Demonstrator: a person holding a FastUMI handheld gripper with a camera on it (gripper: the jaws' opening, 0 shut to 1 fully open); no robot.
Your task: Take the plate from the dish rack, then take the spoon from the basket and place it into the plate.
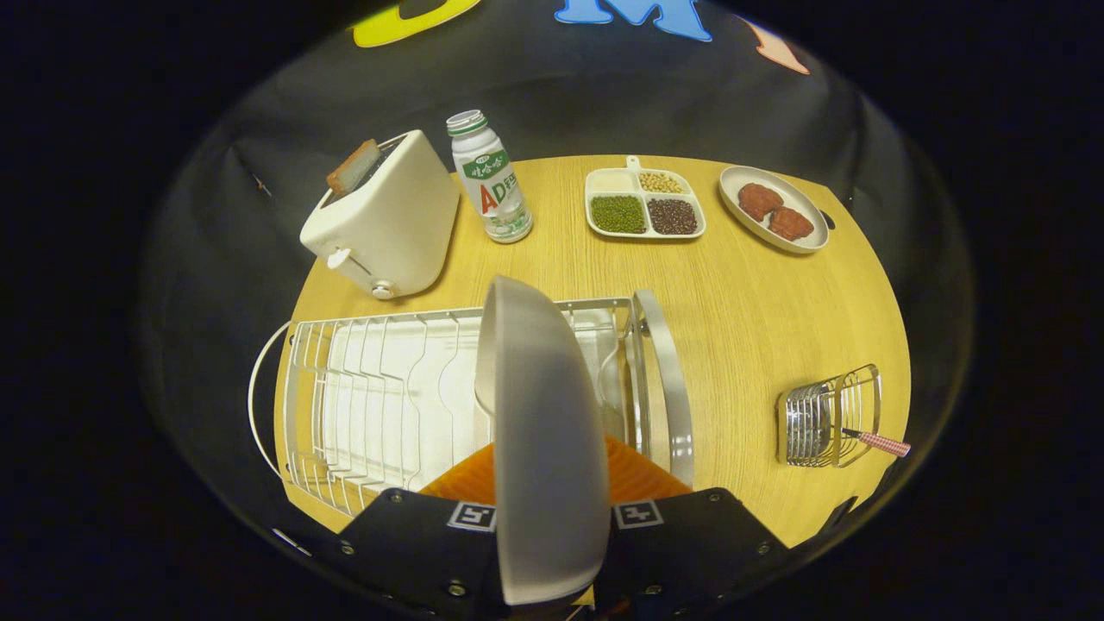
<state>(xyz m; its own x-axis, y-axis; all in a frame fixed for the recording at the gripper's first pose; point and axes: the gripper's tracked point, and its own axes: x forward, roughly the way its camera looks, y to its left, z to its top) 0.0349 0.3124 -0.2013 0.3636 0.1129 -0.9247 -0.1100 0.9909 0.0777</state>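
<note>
A pale grey plate stands on edge between my fingers, and my gripper is shut on its near rim. The plate rises over the right end of the white wire dish rack; whether it still rests in a slot I cannot tell. To the right of the rack, a small wire basket sits on the wooden table. A spoon with a red checked handle pokes out of the basket toward the table's right edge; its bowl is hidden among the wires.
Beyond the rack stand a cream toaster with a slice of toast, a white drink bottle, a divided tray of beans and an oval dish with two brown pieces. Bare wooden table lies between rack and basket.
</note>
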